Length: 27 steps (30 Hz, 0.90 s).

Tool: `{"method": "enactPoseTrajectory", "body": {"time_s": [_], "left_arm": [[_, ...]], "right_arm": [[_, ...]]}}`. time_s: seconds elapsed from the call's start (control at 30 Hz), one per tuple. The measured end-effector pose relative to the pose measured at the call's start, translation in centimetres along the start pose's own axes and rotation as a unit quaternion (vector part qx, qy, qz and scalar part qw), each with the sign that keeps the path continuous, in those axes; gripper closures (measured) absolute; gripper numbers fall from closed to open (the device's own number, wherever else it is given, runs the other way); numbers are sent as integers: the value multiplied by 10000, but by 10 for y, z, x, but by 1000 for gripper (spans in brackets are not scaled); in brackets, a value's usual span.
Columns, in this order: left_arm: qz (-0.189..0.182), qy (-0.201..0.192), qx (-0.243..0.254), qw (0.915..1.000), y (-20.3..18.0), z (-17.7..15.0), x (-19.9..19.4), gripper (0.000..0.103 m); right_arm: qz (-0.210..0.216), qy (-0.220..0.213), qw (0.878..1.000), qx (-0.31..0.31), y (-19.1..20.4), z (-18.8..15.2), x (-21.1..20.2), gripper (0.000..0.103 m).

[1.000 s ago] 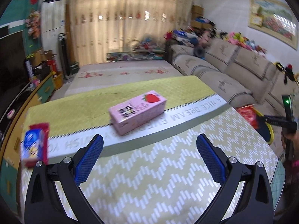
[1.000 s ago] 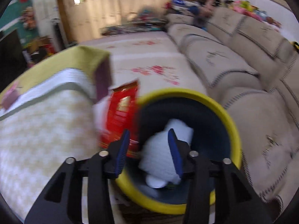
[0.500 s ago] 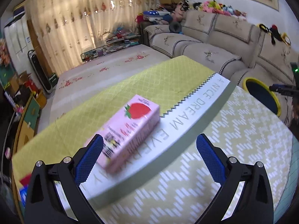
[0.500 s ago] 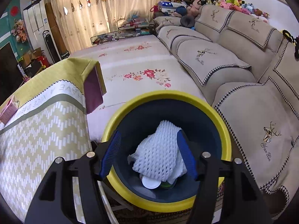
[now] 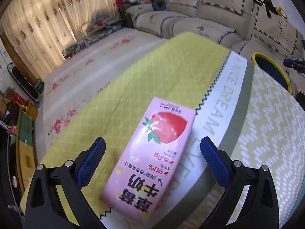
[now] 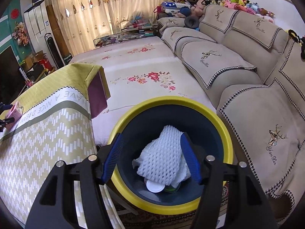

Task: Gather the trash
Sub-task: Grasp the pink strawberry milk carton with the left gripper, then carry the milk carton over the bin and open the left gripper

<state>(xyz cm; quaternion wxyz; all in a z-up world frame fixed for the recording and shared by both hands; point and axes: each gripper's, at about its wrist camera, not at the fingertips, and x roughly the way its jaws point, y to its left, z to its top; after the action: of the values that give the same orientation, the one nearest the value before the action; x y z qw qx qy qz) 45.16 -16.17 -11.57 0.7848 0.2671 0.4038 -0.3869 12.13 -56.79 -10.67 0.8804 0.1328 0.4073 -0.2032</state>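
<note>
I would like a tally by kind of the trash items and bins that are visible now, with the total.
Pink strawberry milk carton, on the tablecloth: 1
White foam net, in the bin: 1
White round lid, in the bin: 1
Green item, mostly hidden: 1
Yellow-rimmed bin: 1
Total: 5

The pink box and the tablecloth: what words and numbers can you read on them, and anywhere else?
"90%" and "6.0g": on the pink milk carton, seen upside down.
Big Chinese characters and small print on the carton: I cannot read them surely.
"HAVE A NICE DREAM": on the white band of the tablecloth.
Script under the deer on the sofa covers: too curly to read.
</note>
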Motion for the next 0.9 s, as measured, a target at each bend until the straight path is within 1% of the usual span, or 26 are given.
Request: {"method": "enactPoseTrajectory", "body": {"time_s": [0.07,0.1,0.2,0.23,0.3,0.37,0.43,0.5,0.53,0.57,0.67,0.7,0.8,0.87,0.9], "left_arm": [[-151,90,-16,9998,1,-2,5,27],[-277,177,-70,9994,3,-4,7,36],[-507,229,-253,9981,5,-8,4,50],[-482,221,-322,9981,5,-10,3,50],[-273,188,-561,9979,4,-14,0,51],[-187,102,-675,9975,-5,-15,-9,51],[-174,17,-796,9967,-25,-12,-23,51],[-186,-55,-707,9973,-54,-4,-39,51],[-234,-69,-664,9975,-73,4,-46,51],[-305,-76,-644,9974,-83,9,-50,51],[-526,-197,-431,9975,-140,39,-67,51],[-690,-257,-340,9967,-165,53,-73,51],[-1004,-301,-106,9944,-224,87,-75,51],[-1238,-269,97,9919,-269,116,-68,50],[-1284,-246,165,9913,-285,127,-63,50]], "right_arm": [[23,15,10000,-31,3,0,1,43],[41,22,10000,-48,5,0,2,43],[135,33,9999,-95,8,-1,2,43],[170,21,9998,-97,9,-2,0,43],[235,-21,9997,-86,6,-3,-3,43],[283,-82,9995,-60,2,-6,-10,43],[307,-156,9994,-30,-3,-8,-18,43],[277,-248,9993,-9,-11,-11,-29,43],[242,-313,9992,1,-16,-13,-36,43],[218,-358,9991,11,-20,-15,-42,43],[70,-509,9987,58,-37,-22,-58,43],[-27,-560,9984,64,-45,-26,-63,43],[-189,-652,9976,147,-71,-39,-76,43],[-230,-726,9968,241,-89,-46,-84,43],[-264,-760,9964,271,-97,-50,-87,43]]}}
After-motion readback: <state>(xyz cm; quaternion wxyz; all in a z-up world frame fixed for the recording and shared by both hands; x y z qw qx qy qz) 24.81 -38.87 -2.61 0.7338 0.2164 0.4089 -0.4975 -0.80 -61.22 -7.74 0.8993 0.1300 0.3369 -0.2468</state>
